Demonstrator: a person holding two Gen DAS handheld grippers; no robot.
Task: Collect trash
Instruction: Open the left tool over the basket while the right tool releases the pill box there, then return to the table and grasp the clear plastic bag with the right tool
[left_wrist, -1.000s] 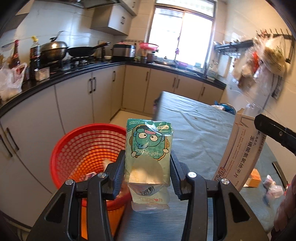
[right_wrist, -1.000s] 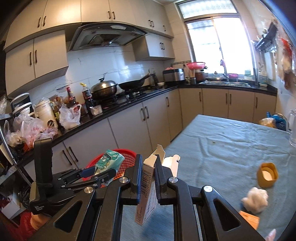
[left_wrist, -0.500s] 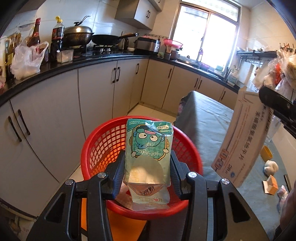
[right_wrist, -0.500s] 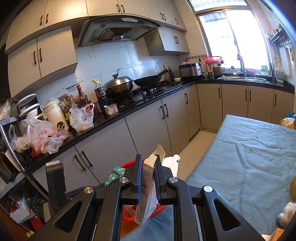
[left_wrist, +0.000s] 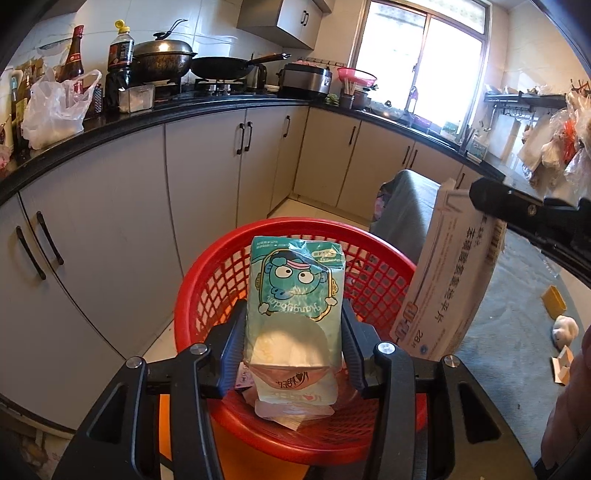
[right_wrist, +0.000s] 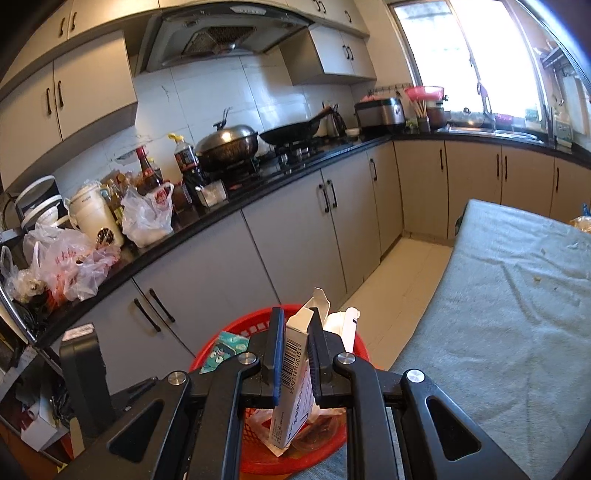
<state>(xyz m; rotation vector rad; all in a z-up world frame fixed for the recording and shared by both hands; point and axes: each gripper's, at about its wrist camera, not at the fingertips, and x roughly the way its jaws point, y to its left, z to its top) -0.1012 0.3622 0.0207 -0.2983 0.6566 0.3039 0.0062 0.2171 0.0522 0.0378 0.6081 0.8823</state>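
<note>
Where the black tabletop (left_wrist: 155, 114) of the kitchen runs above grey cabinets (left_wrist: 207, 177), it carries a lidded wok (left_wrist: 162, 59), a frying pan (left_wrist: 225, 68), sauce bottles (left_wrist: 120, 55), a white plastic bag (left_wrist: 55, 107) and a rice cooker (left_wrist: 304, 79); a bright window (left_wrist: 421, 62) stands beyond, and an extractor hood (right_wrist: 218, 35) hangs over the stove. A second tabletop under a grey-green cloth (right_wrist: 509, 295) lies to the right, with a small yellow box (left_wrist: 553, 301) and a crumpled white wad (left_wrist: 564, 328) on it. A red mesh basket (left_wrist: 221, 280) stands on the floor beside this tabletop and already holds wrappers. The left gripper (left_wrist: 293, 345) hangs over the basket; its fingers (left_wrist: 231, 347) have just been opening slightly, yet a teal tissue pack (left_wrist: 295, 295) printed with a cartoon face, torn open to show white tissue, stands upright between them, touching both. The right gripper (right_wrist: 295, 354) holds its fingers (right_wrist: 275, 347) narrow, clamped on a flattened white carton (right_wrist: 293, 369) with a barcode and open flaps, also above the basket, just beside the pack.
</note>
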